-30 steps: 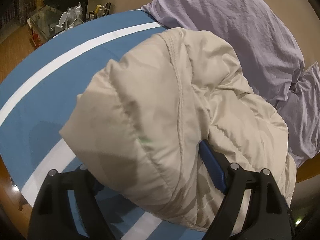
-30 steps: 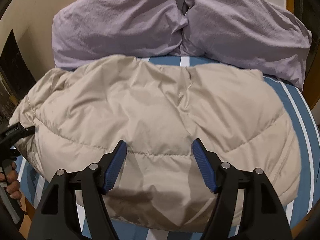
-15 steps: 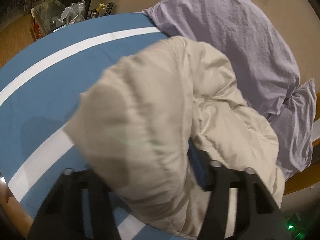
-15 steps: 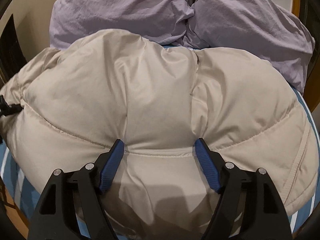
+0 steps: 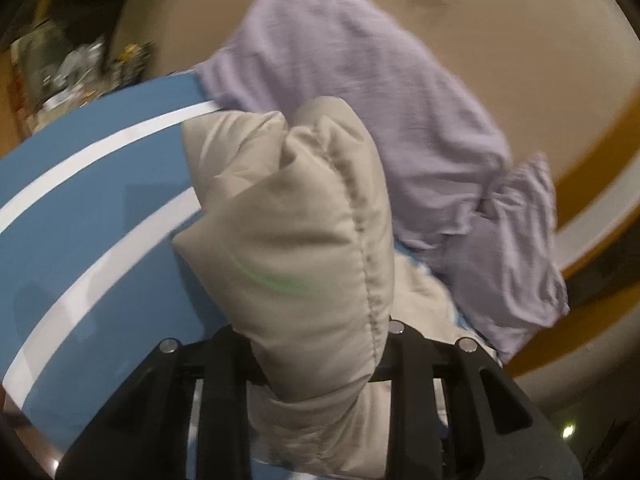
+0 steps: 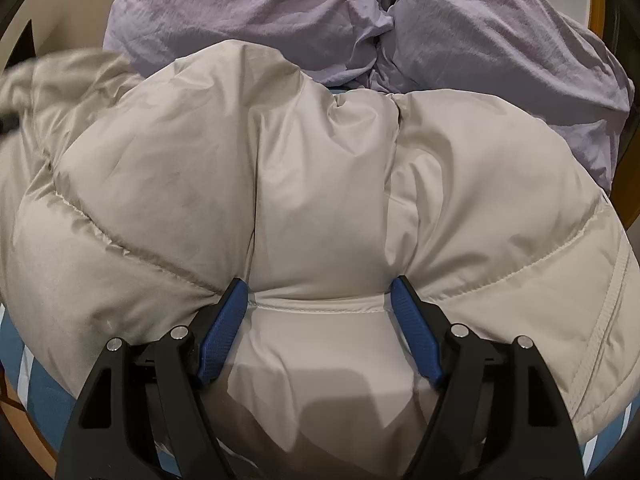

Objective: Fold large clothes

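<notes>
A beige puffer jacket [image 6: 320,184] lies bunched on a bed covered by a blue sheet with white stripes [image 5: 92,216], just in front of two lilac pillows [image 6: 460,28] against the wall.

The left gripper [image 5: 316,344] is closing on a thick roll of the jacket's edge. The padded fabric fills the space between its black fingers, is pinched there, and stands up in a tall fold above the sheet. The left wrist view is blurred.

The right gripper [image 6: 320,312] points down at the middle of the jacket. Its blue pads [image 6: 222,332] stand wide apart and press in on either side of a puffy quilted section, which bulges up between them along a stitched seam.
</notes>
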A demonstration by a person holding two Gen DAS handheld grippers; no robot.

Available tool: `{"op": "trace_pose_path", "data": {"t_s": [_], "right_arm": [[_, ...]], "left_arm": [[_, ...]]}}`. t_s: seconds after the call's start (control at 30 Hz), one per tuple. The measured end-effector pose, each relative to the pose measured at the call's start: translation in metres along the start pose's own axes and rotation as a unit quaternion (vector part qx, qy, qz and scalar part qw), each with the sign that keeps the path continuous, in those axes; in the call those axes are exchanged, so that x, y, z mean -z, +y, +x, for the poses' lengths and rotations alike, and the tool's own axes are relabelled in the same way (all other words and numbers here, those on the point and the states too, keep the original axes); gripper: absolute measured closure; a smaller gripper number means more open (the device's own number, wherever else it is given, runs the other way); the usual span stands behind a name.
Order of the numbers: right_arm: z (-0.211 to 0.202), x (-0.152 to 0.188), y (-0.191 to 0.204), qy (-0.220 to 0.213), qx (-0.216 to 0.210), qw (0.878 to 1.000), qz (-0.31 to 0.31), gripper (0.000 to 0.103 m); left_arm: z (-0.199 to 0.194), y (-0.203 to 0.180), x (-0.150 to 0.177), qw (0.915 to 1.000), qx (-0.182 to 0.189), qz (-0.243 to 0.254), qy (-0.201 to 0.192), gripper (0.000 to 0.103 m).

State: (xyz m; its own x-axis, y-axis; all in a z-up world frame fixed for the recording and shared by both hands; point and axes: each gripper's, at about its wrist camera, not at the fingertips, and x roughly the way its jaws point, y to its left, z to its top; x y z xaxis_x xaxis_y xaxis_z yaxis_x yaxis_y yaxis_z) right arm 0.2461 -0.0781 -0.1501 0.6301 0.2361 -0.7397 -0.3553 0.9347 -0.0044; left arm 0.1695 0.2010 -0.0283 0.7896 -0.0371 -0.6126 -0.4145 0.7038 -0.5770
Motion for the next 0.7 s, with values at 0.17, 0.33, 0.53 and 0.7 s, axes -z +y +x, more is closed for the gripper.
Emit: {"op": "trace_pose_path", "data": {"t_s": [0.17,0.33,0.53,0.7], "right_arm": [[0.0,0.0,-0.003,0.0,-0.011,1.0,0.0,0.027],[0.001,0.004,-0.008,0.001,-0.021,1.0,-0.002,0.028],[-0.01,0.013,-0.022,-0.002,-0.034,0.999,0.005,0.028],[-0.033,0.022,-0.043,-0.021,-0.034,0.999,0.017,0.028]], "left_arm": [[-0.005,-0.054,0.007,0.997,0.044,0.063,-0.001,0.075],[-0.004,-0.107,0.023,0.9881,0.081,0.131,0.006,0.075],[0.006,-0.164,0.049,0.9721,0.111,0.205,0.026,0.075],[0.016,-0.195,0.075,0.9585,0.134,0.246,0.054,0.075]]}}
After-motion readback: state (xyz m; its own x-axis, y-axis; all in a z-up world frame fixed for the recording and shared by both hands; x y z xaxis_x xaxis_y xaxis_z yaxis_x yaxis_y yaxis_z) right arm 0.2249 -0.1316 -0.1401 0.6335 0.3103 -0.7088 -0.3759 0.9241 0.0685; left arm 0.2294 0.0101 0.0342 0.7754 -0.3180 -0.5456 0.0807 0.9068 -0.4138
